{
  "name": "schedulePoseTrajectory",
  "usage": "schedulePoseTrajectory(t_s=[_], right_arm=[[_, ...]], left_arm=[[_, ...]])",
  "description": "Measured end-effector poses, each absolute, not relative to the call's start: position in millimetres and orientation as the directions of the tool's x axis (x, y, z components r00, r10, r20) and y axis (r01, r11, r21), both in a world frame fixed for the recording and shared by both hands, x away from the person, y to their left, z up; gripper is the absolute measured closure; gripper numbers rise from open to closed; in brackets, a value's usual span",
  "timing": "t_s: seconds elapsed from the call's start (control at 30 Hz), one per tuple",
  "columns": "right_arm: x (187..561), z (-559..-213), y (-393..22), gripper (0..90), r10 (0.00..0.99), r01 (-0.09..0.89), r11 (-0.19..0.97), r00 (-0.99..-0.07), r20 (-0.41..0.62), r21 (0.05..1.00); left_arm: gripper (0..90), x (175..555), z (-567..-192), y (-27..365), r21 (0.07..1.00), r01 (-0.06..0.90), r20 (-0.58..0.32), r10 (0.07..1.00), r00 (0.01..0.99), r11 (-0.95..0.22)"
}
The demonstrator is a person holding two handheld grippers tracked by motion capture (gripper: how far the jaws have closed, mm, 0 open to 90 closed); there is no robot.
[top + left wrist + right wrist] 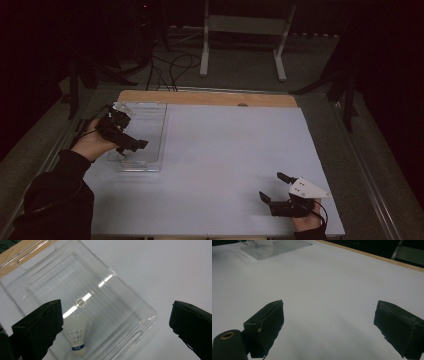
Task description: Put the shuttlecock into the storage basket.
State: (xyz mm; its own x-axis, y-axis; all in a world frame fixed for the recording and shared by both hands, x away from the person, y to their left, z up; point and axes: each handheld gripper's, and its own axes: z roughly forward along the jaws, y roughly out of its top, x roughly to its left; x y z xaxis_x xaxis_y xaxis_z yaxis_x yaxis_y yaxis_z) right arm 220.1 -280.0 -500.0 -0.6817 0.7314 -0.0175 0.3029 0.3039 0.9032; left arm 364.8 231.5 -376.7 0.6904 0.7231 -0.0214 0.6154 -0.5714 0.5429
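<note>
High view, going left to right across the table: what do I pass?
Left gripper → clear tray → bare white table → right gripper.

A white shuttlecock (77,336) with a blue band near its base lies in a clear plastic tray (140,315) with fine ribbed lines. The table (225,160) is pale grey-white with a light wooden strip (210,98) along its far edge. Both grippers have black jaws, and the right gripper (272,187) carries a pale grey plate.

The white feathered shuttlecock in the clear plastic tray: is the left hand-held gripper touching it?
Apart. The left gripper view shows the white shuttlecock lying in the clear tray, below the left hand-held gripper, whose wide-open jaws hold nothing.
</note>
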Motion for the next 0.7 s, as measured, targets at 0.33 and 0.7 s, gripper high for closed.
schedulePoseTrajectory(t_s=[0.33, 0.7], right_arm=[[219.9, -499.9, -279.7, 9.3, 0.731, 0.303, 0.305, -0.682, -0.018, 0.903], [220.0, -499.9, -280.1, 9.3, 0.731, 0.304, 0.305, -0.682, -0.018, 0.903]], left_arm=[[0.0, 360.1, -370.4, 213.2, 0.569, 0.583, -0.035, 0.691, 0.722, -0.580], [0.0, 358.0, -370.2, 193.7, 0.566, 0.551, -0.035, 0.650, 0.759, -0.613]])
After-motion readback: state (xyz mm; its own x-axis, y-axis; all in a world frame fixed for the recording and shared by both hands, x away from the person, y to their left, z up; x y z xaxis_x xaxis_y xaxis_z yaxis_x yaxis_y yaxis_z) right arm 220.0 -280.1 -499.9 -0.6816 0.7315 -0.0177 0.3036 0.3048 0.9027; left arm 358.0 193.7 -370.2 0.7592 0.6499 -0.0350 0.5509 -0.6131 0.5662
